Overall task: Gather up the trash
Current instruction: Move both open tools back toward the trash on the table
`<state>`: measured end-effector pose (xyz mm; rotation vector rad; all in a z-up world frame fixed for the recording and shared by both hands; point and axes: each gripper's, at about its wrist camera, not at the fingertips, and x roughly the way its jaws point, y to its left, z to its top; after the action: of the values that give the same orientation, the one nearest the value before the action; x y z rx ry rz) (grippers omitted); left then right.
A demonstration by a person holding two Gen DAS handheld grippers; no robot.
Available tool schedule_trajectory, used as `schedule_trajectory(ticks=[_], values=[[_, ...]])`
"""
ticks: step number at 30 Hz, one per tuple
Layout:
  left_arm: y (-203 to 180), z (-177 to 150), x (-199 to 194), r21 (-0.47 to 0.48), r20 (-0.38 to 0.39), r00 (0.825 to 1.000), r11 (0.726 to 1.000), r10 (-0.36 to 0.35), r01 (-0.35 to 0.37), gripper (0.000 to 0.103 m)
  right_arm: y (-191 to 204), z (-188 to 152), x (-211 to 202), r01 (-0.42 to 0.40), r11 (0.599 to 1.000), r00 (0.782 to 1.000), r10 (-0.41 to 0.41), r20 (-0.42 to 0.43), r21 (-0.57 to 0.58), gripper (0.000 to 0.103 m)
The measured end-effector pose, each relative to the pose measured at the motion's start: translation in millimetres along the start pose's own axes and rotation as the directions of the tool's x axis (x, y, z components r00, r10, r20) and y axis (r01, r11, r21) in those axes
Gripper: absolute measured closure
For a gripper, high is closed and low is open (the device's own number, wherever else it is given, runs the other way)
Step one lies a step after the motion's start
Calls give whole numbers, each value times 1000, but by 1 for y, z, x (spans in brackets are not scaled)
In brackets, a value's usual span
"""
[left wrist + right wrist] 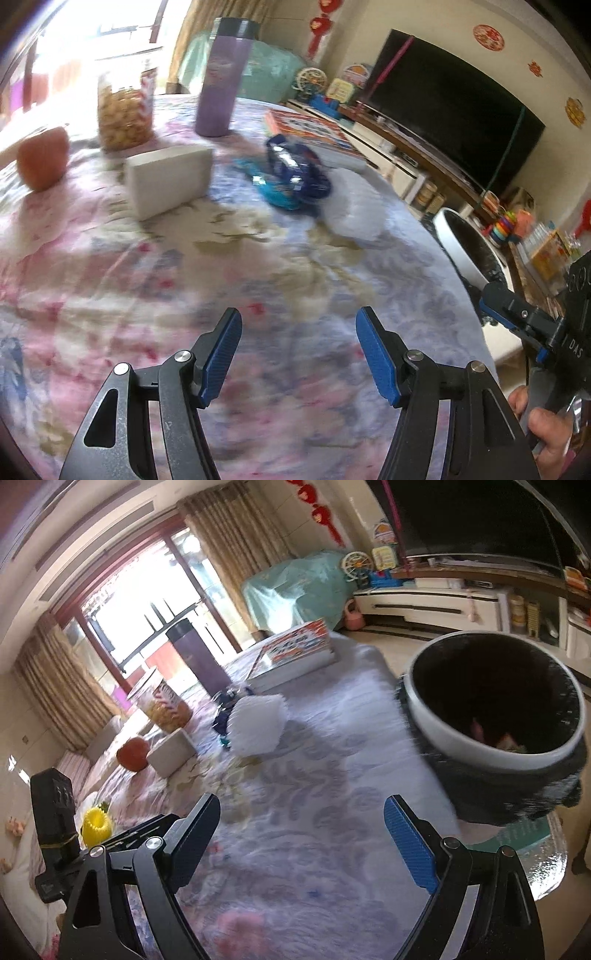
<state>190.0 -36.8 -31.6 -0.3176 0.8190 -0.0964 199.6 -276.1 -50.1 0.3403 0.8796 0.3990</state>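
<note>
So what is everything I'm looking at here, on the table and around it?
floral tablecloth: one, pink and lilac, covers the table
purple flask: one, upright, far side
snack jar: one, clear with yellow contents, left of the flask
apple: one, orange-red, far left
white block: one, near the apple
blue wrappers: a crumpled pile, mid-table
white packet: one, beside the wrappers
book: one, orange cover, far edge
bin: one, white rim, dark liner, at the table's edge
television: one, black, by the wall
left tool: open, empty
right tool: open, empty
hand: one, gripping the right tool's handle
</note>
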Motion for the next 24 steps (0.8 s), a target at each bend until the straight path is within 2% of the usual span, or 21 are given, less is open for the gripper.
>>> schedule_trajectory(ticks=[9,17,21,24], values=[[43,9,-1,-66,9,999,997,51,-50,39,26,5,29,-24,999,999,22,-33,-45,11],[68,26,4,-83,17,995,992,94,-92,39,42,17,50,-35,996,999,33,-34,-76,11],[81,40,8,-83,36,990,988,134,-130,33,46,23,63,-32,996,999,28,-41,-86,11],[90,52,14,-79,54,987,986,154,-149,32,46,30,76,-31,996,999,27,-47,-80,11]])
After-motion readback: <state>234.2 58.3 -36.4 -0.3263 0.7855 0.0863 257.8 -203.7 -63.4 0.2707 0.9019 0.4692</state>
